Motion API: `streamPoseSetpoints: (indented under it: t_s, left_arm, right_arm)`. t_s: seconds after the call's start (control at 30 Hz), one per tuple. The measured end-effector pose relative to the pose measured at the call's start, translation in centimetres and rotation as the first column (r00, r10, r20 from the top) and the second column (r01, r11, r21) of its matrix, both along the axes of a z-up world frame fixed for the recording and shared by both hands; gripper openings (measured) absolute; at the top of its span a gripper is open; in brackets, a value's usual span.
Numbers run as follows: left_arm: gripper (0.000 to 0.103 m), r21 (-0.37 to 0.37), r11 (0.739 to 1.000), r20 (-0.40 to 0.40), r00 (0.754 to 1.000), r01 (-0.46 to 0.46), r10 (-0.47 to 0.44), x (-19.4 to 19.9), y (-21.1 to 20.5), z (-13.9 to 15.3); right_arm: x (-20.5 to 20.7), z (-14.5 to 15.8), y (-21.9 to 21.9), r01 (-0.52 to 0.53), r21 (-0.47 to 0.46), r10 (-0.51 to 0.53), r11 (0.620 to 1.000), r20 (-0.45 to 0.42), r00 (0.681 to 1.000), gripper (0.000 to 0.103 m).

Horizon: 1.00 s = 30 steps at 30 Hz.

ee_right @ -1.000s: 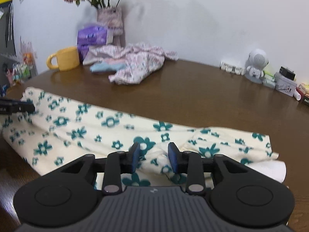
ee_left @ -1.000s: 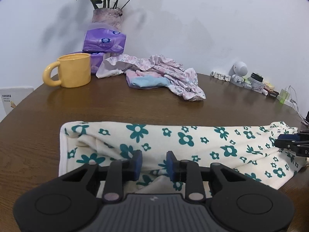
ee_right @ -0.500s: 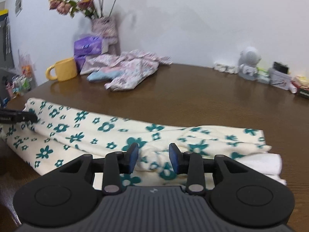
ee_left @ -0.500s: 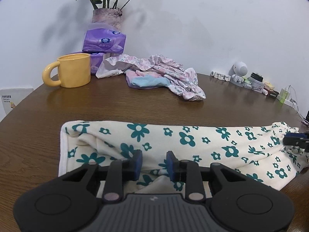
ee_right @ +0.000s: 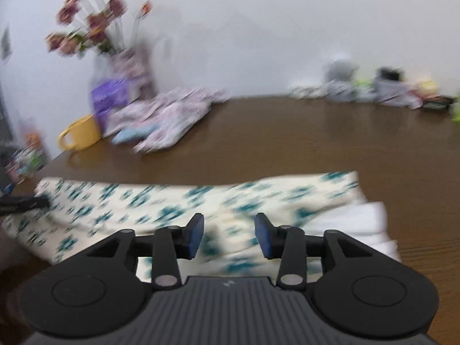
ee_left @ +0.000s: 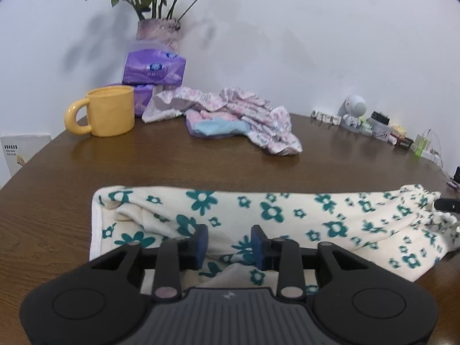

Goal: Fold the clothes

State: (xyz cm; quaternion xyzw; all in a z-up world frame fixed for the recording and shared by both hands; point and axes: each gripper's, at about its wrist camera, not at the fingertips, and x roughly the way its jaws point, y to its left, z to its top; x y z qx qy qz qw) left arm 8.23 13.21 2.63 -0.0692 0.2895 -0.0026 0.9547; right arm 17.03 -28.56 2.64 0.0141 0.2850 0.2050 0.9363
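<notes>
Left wrist view shows left gripper (ee_left: 229,243) and right gripper (ee_right: 229,235) both released over the floral garment (ee_left: 258,218); each should pinch one near-edge layer.

A folded garment (ee_left: 287,215) lies across the near side of a table (ee_left: 172,166), with a mug (ee_left: 110,110) behind it at left and 1 crumpled clothing pile (ee_left: 238,118) behind centre.
</notes>
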Motion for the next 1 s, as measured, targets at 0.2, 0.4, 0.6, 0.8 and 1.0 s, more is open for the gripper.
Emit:
streamPoseSetpoints:
  t_s: [0.2,0.4,0.6,0.8,1.0]
  left_arm:
    - [0.034,0.007,0.995,0.055,0.994,0.099,-0.099,-0.4,-3.1,2.7]
    - [0.034,0.012,0.959,0.068,0.957,0.283,-0.283,2.1,-8.9,4.0]
    - [0.034,0.012,0.9,0.036,0.9,0.435,-0.435,5.4,-14.5,3.8]
    - [0.031,0.004,0.893,-0.031,0.893,0.449,-0.449,9.2,-17.2,2.0]
    - [0.031,-0.019,0.911,-0.102,0.905,0.413,-0.412,11.0,-16.9,-0.2]
  right_arm:
    - [2.1,0.9,-5.0,0.149,-0.011,-0.149,0.989,0.002,0.989,0.058]
    - [6.8,-0.2,-6.2,0.14,0.081,-0.131,0.987,-0.104,0.986,0.061]
    - [10.5,-1.9,-6.4,0.153,0.091,-0.136,0.984,-0.172,0.976,0.06]
    - [11.8,-2.5,-6.6,0.122,0.093,-0.103,0.988,-0.188,0.977,0.032]
    - [10.9,-2.6,-7.1,0.038,0.127,-0.01,0.991,-0.216,0.976,0.004]
